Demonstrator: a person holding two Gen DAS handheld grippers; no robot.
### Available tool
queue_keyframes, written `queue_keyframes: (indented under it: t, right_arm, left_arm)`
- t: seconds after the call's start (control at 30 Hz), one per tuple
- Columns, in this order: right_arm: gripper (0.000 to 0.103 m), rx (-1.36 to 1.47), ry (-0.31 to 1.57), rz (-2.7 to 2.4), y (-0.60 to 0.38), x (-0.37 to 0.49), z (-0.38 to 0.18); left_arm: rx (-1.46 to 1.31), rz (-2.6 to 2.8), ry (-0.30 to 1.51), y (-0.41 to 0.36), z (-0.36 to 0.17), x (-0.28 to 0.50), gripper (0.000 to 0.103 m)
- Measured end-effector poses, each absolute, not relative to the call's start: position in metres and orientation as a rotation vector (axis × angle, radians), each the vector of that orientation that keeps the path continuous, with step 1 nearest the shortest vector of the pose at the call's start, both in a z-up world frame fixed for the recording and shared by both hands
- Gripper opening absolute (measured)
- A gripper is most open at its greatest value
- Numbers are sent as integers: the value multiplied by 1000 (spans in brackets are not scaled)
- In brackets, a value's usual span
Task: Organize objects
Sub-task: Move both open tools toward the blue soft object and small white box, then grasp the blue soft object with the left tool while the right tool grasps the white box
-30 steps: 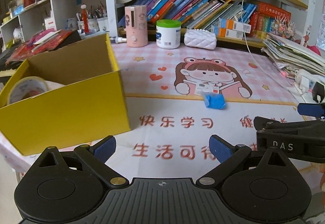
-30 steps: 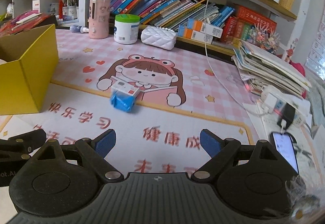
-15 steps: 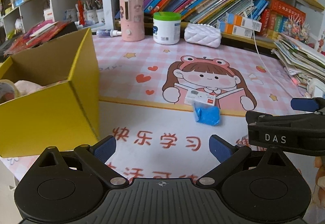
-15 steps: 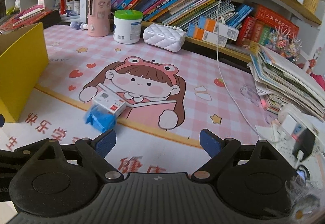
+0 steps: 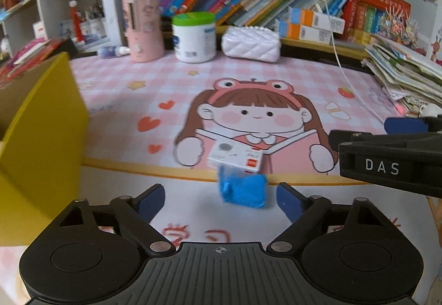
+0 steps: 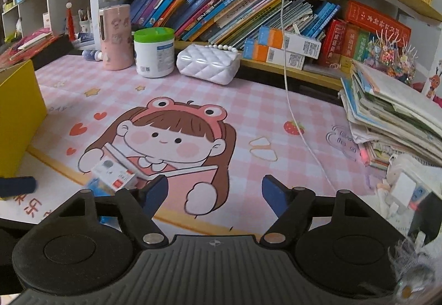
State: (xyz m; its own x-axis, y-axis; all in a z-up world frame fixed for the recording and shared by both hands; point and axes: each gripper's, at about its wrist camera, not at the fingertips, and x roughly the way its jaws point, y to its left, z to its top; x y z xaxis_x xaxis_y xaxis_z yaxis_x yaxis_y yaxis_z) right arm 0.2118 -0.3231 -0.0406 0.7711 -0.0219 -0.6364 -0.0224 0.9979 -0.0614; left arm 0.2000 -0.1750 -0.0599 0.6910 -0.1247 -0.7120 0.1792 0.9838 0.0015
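We work at a desk covered by a pink mat with a cartoon girl, under shelves full of books. At the left edge stands a yellow box, open at the top, which we judge to be the place where things must go.

The thing to collect is a small package: a white card with a red mark on top and a blue wrapped part below. It lies on the mat at the girl's book, just in front of our left gripper, whose fingers are wide apart and hold nothing. The package sits almost between the two blue tips, a little to the right of centre.

Our right gripper is also spread open and empty. In its view the package is at the far left, partly hidden by its own left finger.

To do this step well, we should bring the left gripper a little more forward and down, keep the package centred, and close on the blue part, which looks soft and thick. The card looks thin and may slip.
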Motion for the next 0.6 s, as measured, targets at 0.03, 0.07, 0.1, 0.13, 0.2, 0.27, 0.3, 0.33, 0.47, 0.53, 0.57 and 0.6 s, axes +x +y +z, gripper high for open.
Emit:
queue_keyframes:
  t: [0.03, 0.07, 0.1, 0.13, 0.2, 0.27, 0.3, 0.33, 0.47, 0.53, 0.57, 0.6]
  right_arm:
    - [74, -69, 690, 2, -324, 213, -41]
    - [74, -68, 691, 4, -325, 214, -42]
    - [74, -67, 693, 6, -327, 216, -42]
    - [74, -65, 697, 9, -328, 217, -43]
    - [74, -62, 705, 14, -329, 219, -45]
    - [74, -59, 712, 20, -330, 221, -47]
    - [74, -57, 714, 24, -330, 221, -47]
    - [74, -56, 716, 29, -330, 222, -48]
    - [74, -61, 716, 53, -325, 225, -48]
    - [74, -62, 715, 73, -321, 227, -49]
    - [74, -60, 715, 84, -319, 228, -49]
    - [74, -54, 718, 99, -316, 230, -49]
  left_arm:
    - [77, -177, 797, -179, -63, 204, 85]
    - [84, -181, 800, -182, -66, 206, 84]
    - [94, -184, 804, -185, -68, 209, 82]
    - [102, -185, 808, -188, -71, 212, 79]
    - [106, -187, 813, -190, -75, 216, 77]
    - [102, -186, 813, -191, -77, 221, 72]
    - [101, -185, 813, -191, -79, 223, 67]
    - [102, -186, 817, -190, -81, 226, 59]
    - [96, -195, 827, -185, -81, 227, 43]
    - [84, -188, 822, -180, -78, 223, 41]
    - [81, -181, 820, -176, -76, 220, 41]
    - [77, -176, 821, -173, -74, 218, 41]
